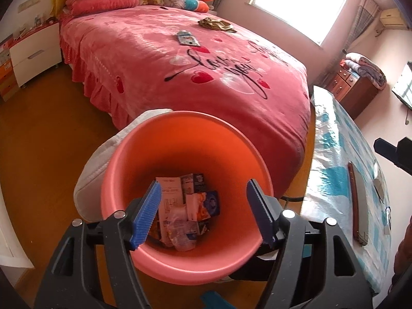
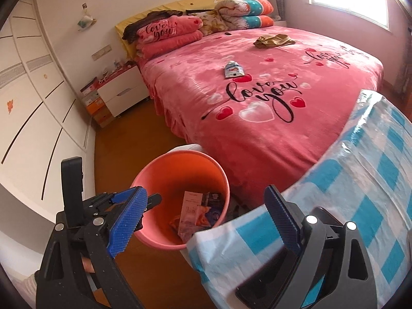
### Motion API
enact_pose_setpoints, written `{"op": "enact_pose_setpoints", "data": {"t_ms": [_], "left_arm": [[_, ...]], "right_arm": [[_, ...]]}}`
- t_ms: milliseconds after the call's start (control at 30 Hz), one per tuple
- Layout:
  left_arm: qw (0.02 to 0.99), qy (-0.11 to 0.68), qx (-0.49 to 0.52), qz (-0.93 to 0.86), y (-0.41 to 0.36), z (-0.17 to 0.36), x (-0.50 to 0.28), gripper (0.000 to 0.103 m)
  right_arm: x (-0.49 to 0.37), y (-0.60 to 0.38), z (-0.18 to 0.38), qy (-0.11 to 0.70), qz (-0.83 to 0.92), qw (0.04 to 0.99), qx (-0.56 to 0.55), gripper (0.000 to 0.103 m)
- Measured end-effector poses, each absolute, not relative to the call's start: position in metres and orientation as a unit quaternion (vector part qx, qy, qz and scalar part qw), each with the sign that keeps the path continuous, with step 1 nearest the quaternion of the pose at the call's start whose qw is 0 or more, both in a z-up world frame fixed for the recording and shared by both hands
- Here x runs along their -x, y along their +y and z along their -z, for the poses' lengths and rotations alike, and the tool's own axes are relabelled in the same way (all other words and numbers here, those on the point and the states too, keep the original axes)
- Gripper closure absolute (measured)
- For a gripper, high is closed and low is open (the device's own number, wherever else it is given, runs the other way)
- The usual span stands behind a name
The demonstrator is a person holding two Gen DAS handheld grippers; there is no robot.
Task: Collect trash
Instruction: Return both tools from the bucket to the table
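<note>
Left gripper point(image 1: 203, 213) poised directly over the pink bin point(image 1: 128, 154), fingers spread wide with nothing between them; below, a heap of small boxes and a clear wrapper point(image 1: 184, 206) already at the bin's bottom. Right gripper point(image 2: 206, 221) likewise spread apart and empty, hanging above the near corner of the checked tablecloth point(image 2: 360, 180), with the bin just left of it on the floor.

Remaining trash, by judgement: 2 pieces on the pink bedspread point(image 2: 257, 141). Blue-and-white tube point(image 2: 233, 69) near the bed's middle, long axis running roughly from the headboard toward the foot. Crumpled gold wrapper point(image 2: 273, 40) farther off, toward the window side. Both ahead of and above the bin, well apart from either gripper. Likely a reach forward over the bed edge next, tube first as the closer piece; neither gripper clearly nearer.

Left view alone: bin contents from straight above, plus a dark flat device point(image 1: 358, 206) on the table. Right view alone: bin's place on the floor between the bed's foot corner and the table, and the tube's label side.
</note>
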State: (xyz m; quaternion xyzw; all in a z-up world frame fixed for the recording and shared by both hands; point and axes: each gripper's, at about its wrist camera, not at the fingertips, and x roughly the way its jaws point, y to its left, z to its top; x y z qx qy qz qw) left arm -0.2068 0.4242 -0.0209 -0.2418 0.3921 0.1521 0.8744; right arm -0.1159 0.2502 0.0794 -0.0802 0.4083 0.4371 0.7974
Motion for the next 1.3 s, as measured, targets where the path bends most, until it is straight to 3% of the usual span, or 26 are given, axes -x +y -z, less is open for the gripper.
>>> {"op": "enact_pose_setpoints", "data": {"t_ms": [567,1300], "left_arm": [[0.896,0.381,0.198,-0.110,0.377,-0.011,0.191,0.015],[0.912,0.378,0.149,-0.056,0.310,-0.046,0.176,0.011]], "right_arm": [[0.119,0.197,-0.083,0.397,-0.407,0.821,0.048,0.010],[0.126,0.107,-0.092,0.372,-0.356,0.857,-0.005,0.010]]}}
